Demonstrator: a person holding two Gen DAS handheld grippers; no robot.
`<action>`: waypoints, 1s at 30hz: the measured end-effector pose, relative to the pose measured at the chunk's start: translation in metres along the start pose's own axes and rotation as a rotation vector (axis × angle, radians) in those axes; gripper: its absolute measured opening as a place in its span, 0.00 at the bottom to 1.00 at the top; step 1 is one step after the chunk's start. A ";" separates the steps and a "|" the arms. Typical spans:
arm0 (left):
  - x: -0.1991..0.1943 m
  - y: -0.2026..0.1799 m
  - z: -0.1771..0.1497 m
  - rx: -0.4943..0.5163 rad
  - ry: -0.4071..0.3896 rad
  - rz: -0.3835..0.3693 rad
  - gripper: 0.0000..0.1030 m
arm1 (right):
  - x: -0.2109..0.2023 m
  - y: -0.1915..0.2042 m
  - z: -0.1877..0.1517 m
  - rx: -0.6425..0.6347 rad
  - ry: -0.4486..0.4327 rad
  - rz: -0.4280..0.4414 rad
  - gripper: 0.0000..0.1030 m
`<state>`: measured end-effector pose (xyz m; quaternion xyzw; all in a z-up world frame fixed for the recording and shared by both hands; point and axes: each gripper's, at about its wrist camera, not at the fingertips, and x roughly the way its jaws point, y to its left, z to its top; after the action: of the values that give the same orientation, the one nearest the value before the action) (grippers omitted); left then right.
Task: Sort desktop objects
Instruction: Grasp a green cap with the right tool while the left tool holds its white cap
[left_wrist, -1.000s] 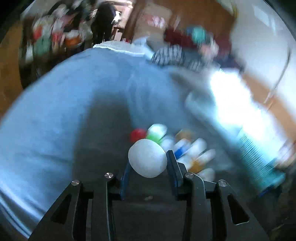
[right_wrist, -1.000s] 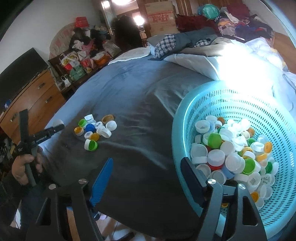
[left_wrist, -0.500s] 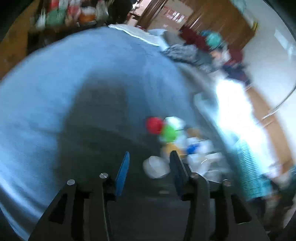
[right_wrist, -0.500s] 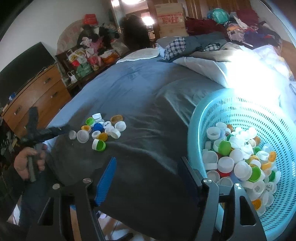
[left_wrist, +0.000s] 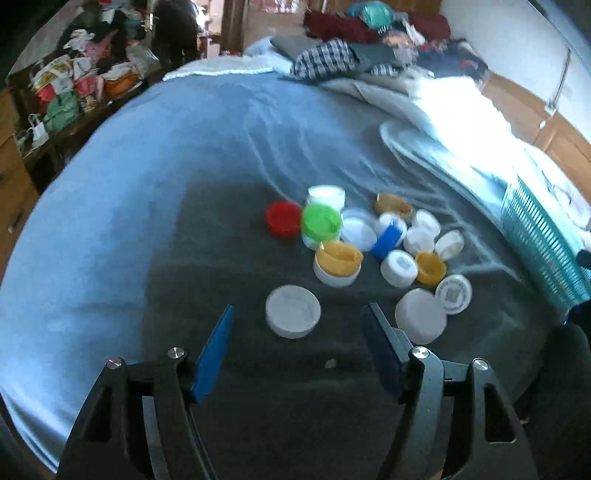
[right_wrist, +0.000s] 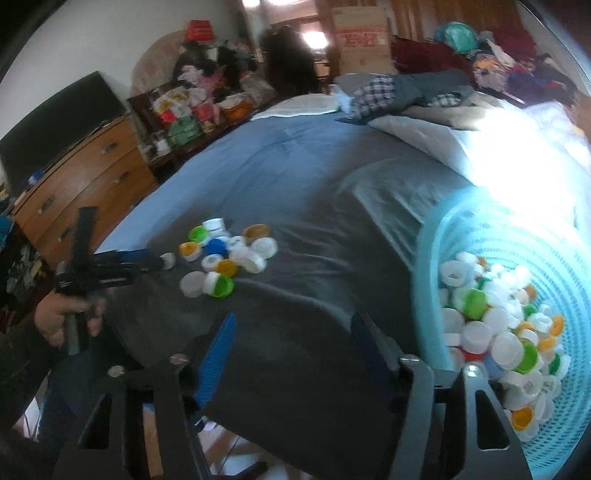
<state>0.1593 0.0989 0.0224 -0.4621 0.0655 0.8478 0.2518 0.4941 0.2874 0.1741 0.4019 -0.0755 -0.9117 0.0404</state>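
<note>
White cap (left_wrist: 293, 311) lying flat on my grey bedsheet (left_wrist: 147, 177), just ahead of my left gripper (left_wrist: 298, 314); its jaws are parting and neither pad touches the cap. Beyond it sits the loose cluster of caps (left_wrist: 369, 236), red, green, yellow, blue and white. My right gripper (right_wrist: 290, 328) hangs over bare sheet, jaws apart but narrowing, nothing between them. To its right the teal basket (right_wrist: 424, 266) holds a heap of mixed caps.
</note>
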 end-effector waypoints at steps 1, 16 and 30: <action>0.000 0.000 0.000 -0.004 -0.002 0.011 0.44 | 0.003 0.006 -0.001 -0.015 0.004 0.014 0.56; 0.002 0.013 -0.003 -0.123 -0.056 -0.045 0.25 | 0.138 0.063 0.000 -0.334 0.121 0.108 0.32; 0.006 0.020 -0.002 -0.152 -0.065 -0.068 0.25 | 0.160 0.086 0.009 -0.504 0.116 0.144 0.31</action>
<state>0.1487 0.0835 0.0138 -0.4541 -0.0230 0.8558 0.2468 0.3808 0.1820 0.0781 0.4242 0.1277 -0.8720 0.2081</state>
